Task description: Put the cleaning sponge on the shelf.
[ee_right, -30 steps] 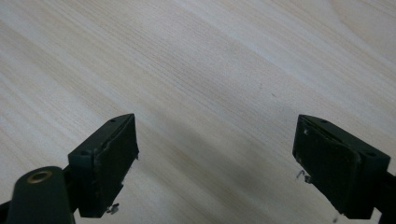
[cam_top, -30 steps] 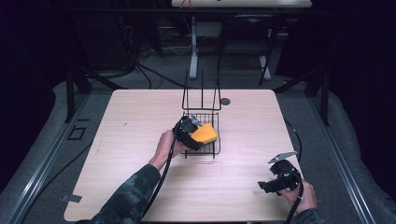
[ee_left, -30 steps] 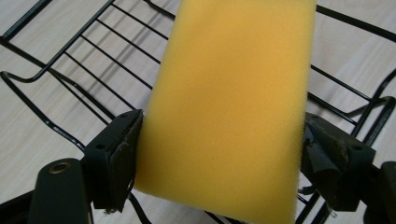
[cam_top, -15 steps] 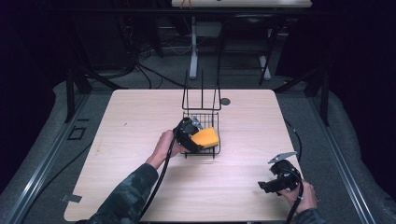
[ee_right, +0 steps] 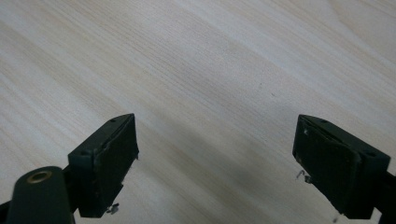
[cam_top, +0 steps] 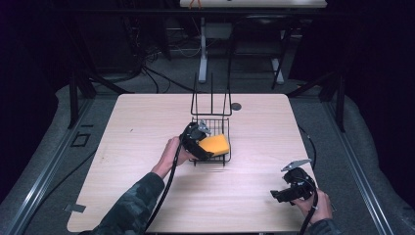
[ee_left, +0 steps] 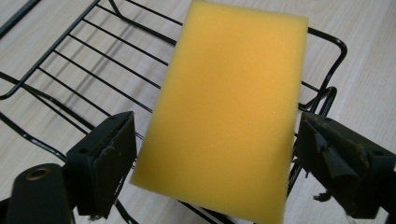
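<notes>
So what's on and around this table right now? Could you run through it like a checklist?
Surface: pale wooden table, with a small dark round spot near its far edge.
Job's things: yellow sponge lying in a black wire basket.
Clutter: nothing seen.
Tongs: left tongs open, jaws either side of the sponge, a gap on each side; right tongs open over bare wood.
Cables: one cable trails from the left tongs.
Surroundings: dark room, table legs and floor cables behind.
</notes>
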Available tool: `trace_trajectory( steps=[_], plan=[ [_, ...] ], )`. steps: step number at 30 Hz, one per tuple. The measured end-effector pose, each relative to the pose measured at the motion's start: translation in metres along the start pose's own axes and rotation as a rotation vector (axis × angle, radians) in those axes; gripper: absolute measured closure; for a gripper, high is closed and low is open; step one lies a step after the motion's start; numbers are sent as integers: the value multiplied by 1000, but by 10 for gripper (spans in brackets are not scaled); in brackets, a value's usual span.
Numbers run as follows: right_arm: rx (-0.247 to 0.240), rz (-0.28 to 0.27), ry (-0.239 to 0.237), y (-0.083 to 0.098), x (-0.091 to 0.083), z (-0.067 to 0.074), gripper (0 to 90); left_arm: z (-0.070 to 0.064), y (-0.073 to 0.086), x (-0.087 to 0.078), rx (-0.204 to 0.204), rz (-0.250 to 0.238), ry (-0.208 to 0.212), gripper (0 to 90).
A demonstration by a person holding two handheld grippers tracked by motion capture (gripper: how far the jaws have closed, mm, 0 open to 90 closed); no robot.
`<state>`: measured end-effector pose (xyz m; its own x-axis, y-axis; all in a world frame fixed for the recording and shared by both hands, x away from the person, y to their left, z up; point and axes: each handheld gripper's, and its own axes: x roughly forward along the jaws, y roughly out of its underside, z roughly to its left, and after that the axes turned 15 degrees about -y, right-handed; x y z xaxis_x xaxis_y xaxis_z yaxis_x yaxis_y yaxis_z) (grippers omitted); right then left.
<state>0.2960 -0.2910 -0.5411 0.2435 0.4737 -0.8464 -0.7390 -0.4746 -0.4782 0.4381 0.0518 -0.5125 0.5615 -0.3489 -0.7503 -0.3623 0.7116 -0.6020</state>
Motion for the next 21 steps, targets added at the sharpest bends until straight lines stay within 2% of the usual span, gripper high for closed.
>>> trace_trajectory(
  steps=[2, 5, 8, 9, 14, 21],
  plan=[
    [4, -2, -3, 0, 0, 1, 135, 2, 1, -4, -15, -12, -8, 89],
    [3, -2, -2, 0, 0, 0, 135, 6, 5, -11, -15, -23, -28, 71],
    [5, -1, -2, 0, 0, 1, 135, 7, 8, -15, -13, -32, -40, 71],
    [4, 0, -6, 0, 1, 1, 135, 9, 11, -21, -10, -45, -62, 73],
    [4, 1, -4, 0, 1, 1, 135, 14, 17, -35, -32, -70, -80, 73],
    [6, -3, -3, 0, 0, 1, 136, 18, 26, -49, -47, -67, -105, 66]
  ],
)
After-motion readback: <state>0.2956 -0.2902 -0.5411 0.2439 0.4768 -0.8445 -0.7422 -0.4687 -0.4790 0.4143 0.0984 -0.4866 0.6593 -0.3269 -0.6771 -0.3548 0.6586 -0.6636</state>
